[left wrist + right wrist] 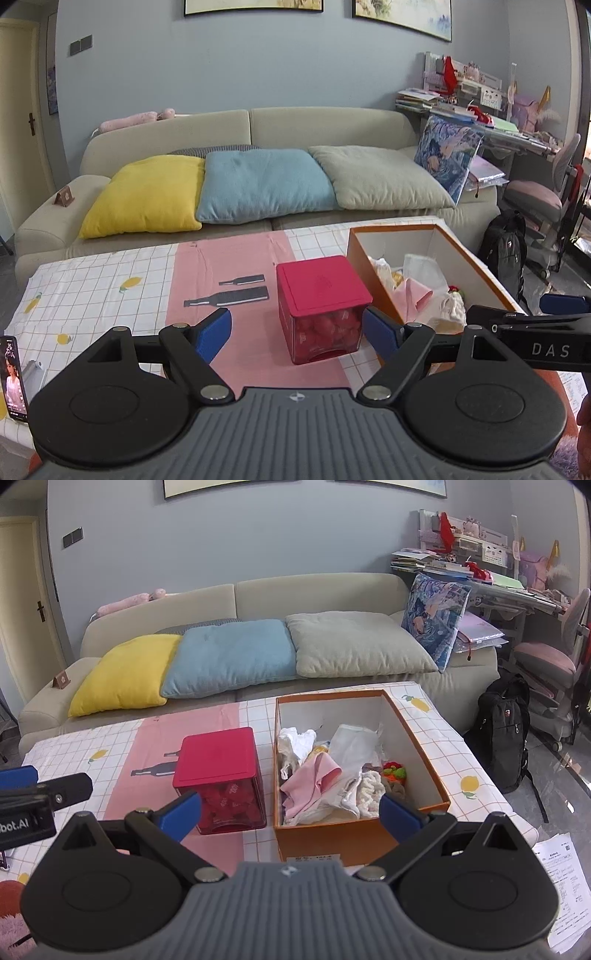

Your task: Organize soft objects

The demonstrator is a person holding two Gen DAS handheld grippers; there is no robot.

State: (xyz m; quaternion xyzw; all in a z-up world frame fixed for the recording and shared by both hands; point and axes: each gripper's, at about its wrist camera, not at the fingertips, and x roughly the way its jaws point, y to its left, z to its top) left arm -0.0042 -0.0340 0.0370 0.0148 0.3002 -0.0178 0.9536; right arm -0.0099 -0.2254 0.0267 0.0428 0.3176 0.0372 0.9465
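left wrist view: left gripper point(297, 328) low over the counter point(92, 291), jaws spread wide and gripping nothing; the red box point(323, 306) stands on the pink strip of cloth ahead of the gap between them, not touched. only this view shows a phone point(13, 376) propped at the counter's left edge and two dark bottle prints point(227, 297) left of the red box. the orange box point(424, 266) is cut off at right here, only part of its contents visible. the right gripper's arm enters at the far right edge.

right wrist view: right gripper point(291, 812), jaws spread wide, nothing between the pads. the orange box point(354, 834) sits whole ahead of it, just right of the red box point(221, 771), apart from it. soft items point(325, 779) lie heaped inside: a pink cloth point(314, 779), white cloths, a cream knit piece, a small orange and green piece. only this view shows papers point(565, 886) at lower right beside the counter. the left gripper's tip shows at the left edge.

both views: sofa point(332, 590) behind the counter with yellow, blue and grey cushions; backpack point(506, 731) on the floor at right.
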